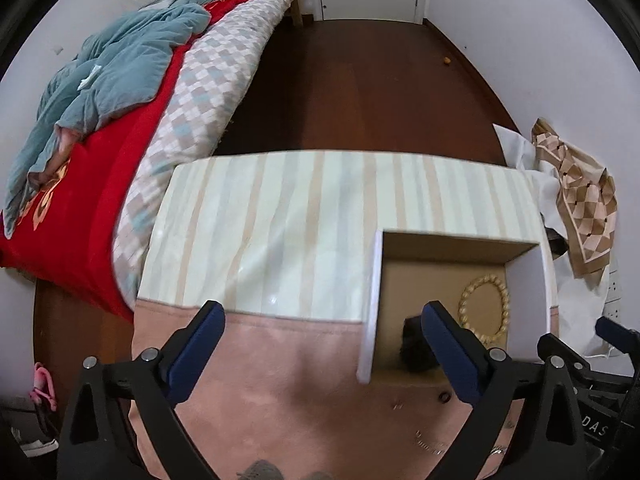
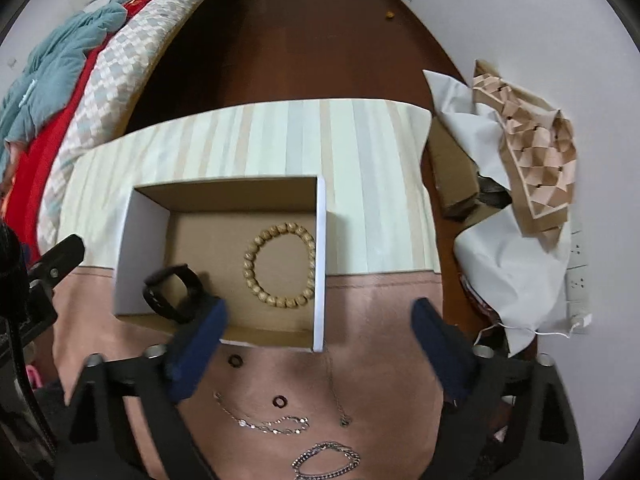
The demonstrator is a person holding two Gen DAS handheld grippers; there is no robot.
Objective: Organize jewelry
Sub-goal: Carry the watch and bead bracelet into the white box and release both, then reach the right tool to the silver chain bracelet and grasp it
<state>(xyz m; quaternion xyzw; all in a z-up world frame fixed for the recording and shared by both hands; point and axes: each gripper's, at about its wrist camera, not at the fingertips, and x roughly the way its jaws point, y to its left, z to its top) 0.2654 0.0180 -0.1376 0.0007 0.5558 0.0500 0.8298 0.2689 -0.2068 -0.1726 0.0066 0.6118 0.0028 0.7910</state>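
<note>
Inside the open cardboard box (image 2: pixel 224 240) on the bench (image 2: pixel 360 152): a wooden bead bracelet (image 2: pixel 279 265) lying flat near the right wall, and a black watch band (image 2: pixel 172 294) curled at the near left corner, the two apart. Just before the box's near edge, on the pink cloth: two small black rings (image 2: pixel 235 360) (image 2: pixel 279 401), a thin chain with pendant (image 2: pixel 338 396) running back to the box's corner, a silver chain bracelet (image 2: pixel 266 420), and a heavier silver link bracelet (image 2: pixel 326 460) nearest the camera. Right claw (image 2: pixel 318 344) spread wide and empty, hanging over the loose pieces, left fingertip overlapping the box's near edge beside the watch band. Left claw (image 1: pixel 322 336) likewise spread and empty, over the bench to the left of the box (image 1: pixel 440 264), right fingertip across the box's opening. Beyond: dark wooden floor (image 2: pixel 300 40), bed (image 1: pixel 160 100) with red and teal covers on the left, crumpled white paper (image 2: pixel 512 260) and a chequered paper bag (image 2: pixel 532 152) to the right.
</note>
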